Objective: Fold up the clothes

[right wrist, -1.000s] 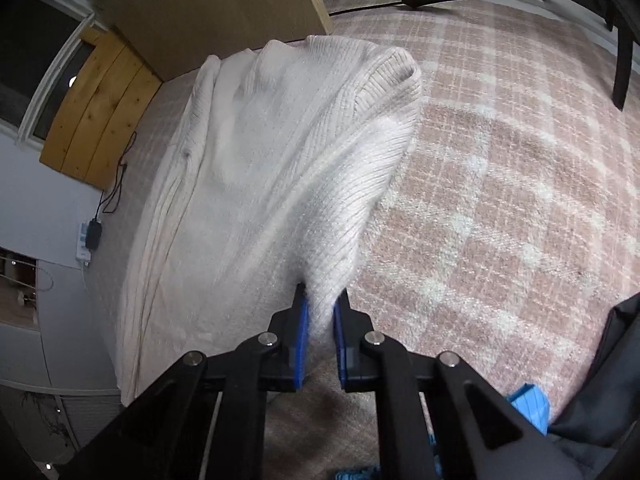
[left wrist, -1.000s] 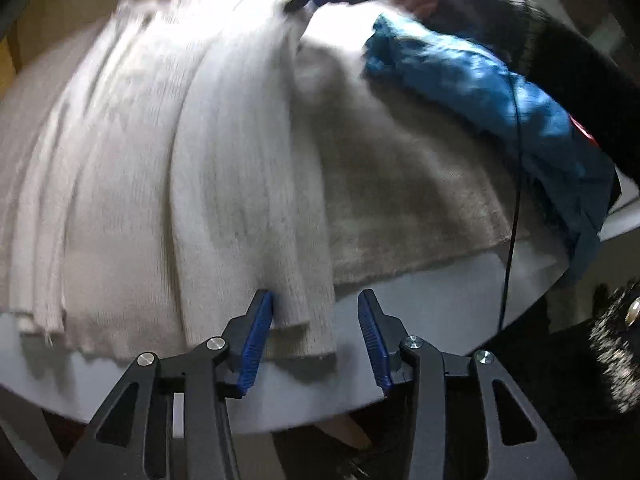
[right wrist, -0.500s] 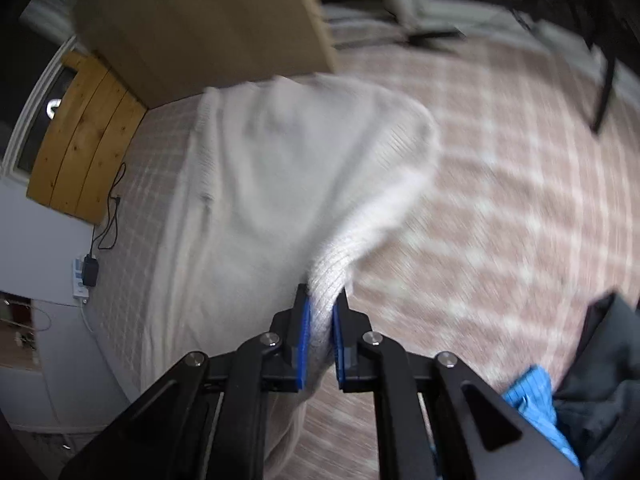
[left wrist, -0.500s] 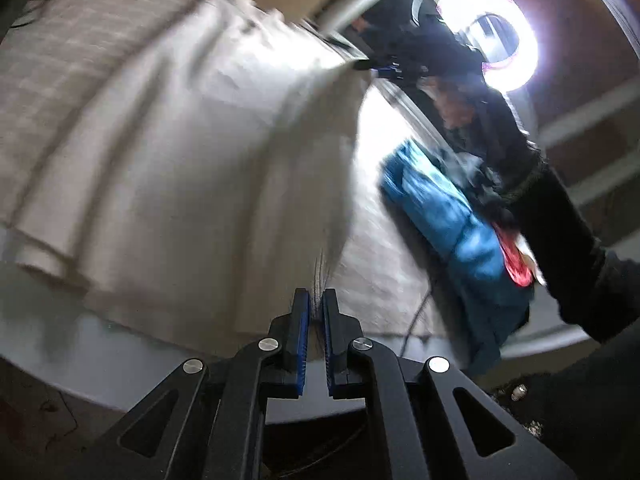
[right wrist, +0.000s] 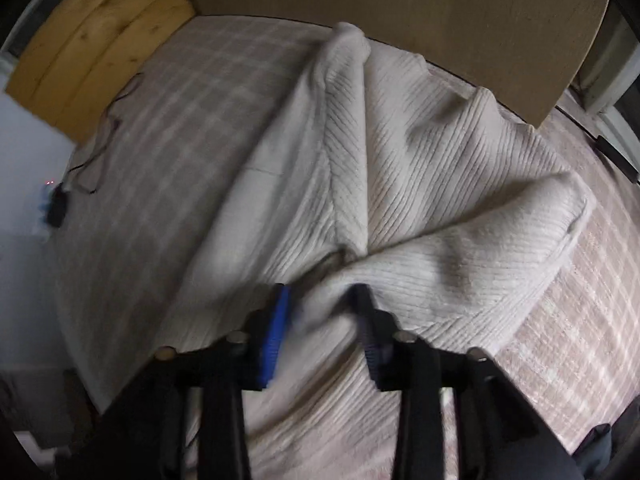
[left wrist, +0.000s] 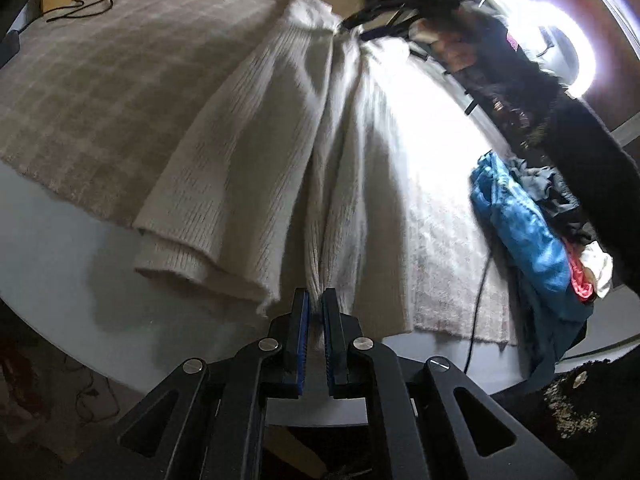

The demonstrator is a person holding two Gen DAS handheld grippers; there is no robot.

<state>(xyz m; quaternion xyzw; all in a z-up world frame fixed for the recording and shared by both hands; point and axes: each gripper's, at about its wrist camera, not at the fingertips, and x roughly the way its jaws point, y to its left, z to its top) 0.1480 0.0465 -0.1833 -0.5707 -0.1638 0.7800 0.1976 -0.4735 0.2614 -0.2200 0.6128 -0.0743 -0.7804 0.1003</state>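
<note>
A cream ribbed knit sweater (left wrist: 280, 152) lies spread over a checked blanket (left wrist: 100, 80) on a bed. My left gripper (left wrist: 315, 312) is shut on the sweater's near hem at the bed's edge. In the right wrist view the same sweater (right wrist: 400, 184) lies rumpled, with a fold running toward me. My right gripper (right wrist: 322, 312) is open, its jaws apart around a ridge of the sweater. The right gripper also shows in the left wrist view (left wrist: 360, 24), at the sweater's far end, blurred.
A pile of clothes with a blue garment (left wrist: 520, 224) lies at the right of the bed. A black cable (left wrist: 478, 300) hangs over the bed's edge. A wooden headboard (right wrist: 400, 12) stands behind the bed. A ring light (left wrist: 576, 52) glares at the upper right.
My right gripper has opened and let go of the sweater, now lying lower on the bed. My left gripper closed on the hem and still holds it, the sweater pulled longer.
</note>
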